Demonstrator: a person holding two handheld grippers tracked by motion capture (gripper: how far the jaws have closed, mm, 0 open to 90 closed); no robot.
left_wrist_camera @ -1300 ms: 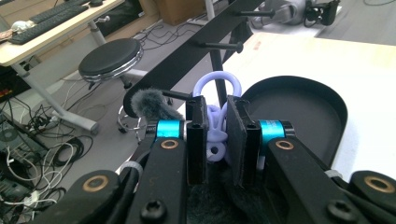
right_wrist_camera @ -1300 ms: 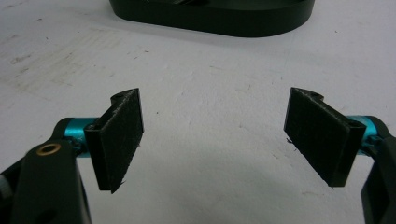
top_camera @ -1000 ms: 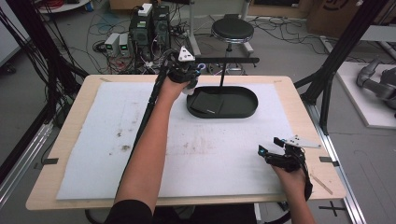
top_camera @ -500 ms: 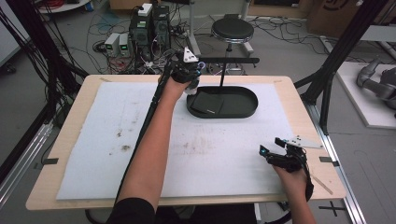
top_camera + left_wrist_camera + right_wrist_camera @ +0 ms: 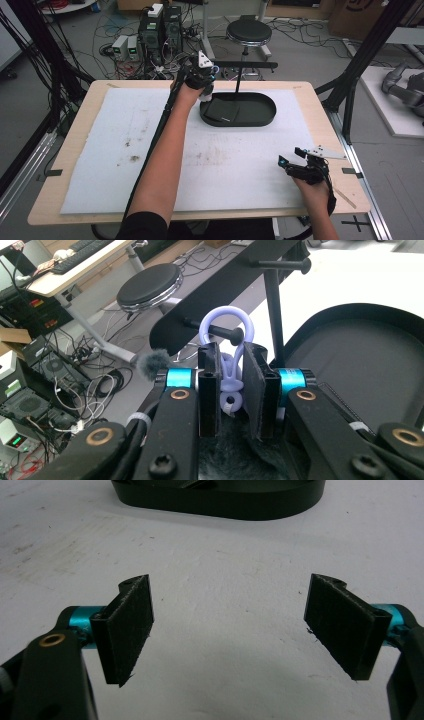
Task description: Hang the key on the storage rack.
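My left gripper (image 5: 231, 352) is shut on a lavender plastic ring clip (image 5: 227, 382), its loop lying around the knobbed tip of a short black peg (image 5: 234, 334). The peg belongs to a black stand (image 5: 239, 80) rising from a black oval tray (image 5: 260, 120). From above, the left gripper (image 5: 202, 75) is held at the tray's far left end, up by the stand's crossbar (image 5: 250, 65). My right gripper (image 5: 294, 157) rests low near the table's front right, jaws wide apart. The right gripper (image 5: 230, 625) has only the white mat between its pads.
A white mat (image 5: 125, 150) covers most of the wooden table (image 5: 50, 200). Grey fluff (image 5: 152, 362) shows beside my left jaws. Behind the table are a round stool (image 5: 248, 32), computers (image 5: 157, 27) and floor cables. Black frame posts (image 5: 350, 85) stand at the right.
My left gripper has shifted slightly right, toward the stand's crossbar, still holding the clip. The right gripper has stayed in place, open.
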